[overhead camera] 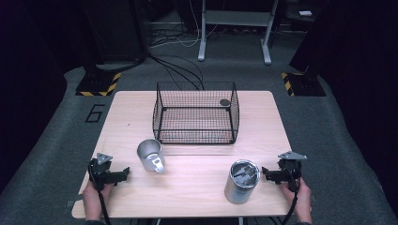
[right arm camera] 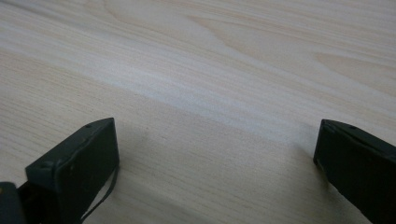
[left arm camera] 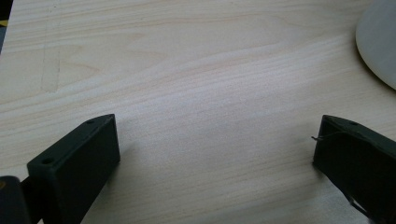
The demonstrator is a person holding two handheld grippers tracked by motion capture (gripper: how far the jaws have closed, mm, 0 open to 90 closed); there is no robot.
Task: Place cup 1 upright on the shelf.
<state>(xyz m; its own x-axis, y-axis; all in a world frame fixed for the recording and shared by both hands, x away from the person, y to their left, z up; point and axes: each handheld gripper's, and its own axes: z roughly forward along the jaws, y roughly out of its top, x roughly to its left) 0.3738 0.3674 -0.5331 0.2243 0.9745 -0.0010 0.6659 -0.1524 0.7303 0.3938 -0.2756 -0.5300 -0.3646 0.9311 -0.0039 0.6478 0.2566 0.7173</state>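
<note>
A light wood table (overhead camera: 197, 187) seen from the high view, w/ a black wire basket (overhead camera: 195, 112) standing upright at 12 o'clock of the tabletop's centre. A small dark round disc (overhead camera: 225, 102) shows at the basket's far right corner; can't tell whether it lies inside or behind the mesh.

At approx. 8 o'clock from the basket, a silver metal mug (overhead camera: 150, 155) lies tilted on its side, open mouth facing up-left, handle toward the near edge. At approx. 5 o'clock from the basket, near the front edge, a steel tumbler (overhead camera: 241, 182) stands upright w/ a clear lid on top.

Person's left hand (overhead camera: 95, 199) at the table's 7 o'clock corner holds the left gripper (overhead camera: 126, 172), which points toward 3 o'clock, just short of the mug and apart from it. In the left gripper view its two black jaws stand wide apart over bare wood, nothing between them; a pale curved edge, prob. the mug (left arm camera: 378, 42), sits at 2 o'clock.

Right hand (overhead camera: 300, 194) at the 5 o'clock corner holds the right gripper (overhead camera: 265, 174), pointing toward 9 o'clock, just beside the tumbler; contact can't be told. Right gripper view: jaws spread wide, empty, wood grain (right arm camera: 196, 93) beneath.

Grey carpet (overhead camera: 347, 154) around the table; a white-painted "6" (overhead camera: 95, 113) at 10 o'clock.
</note>
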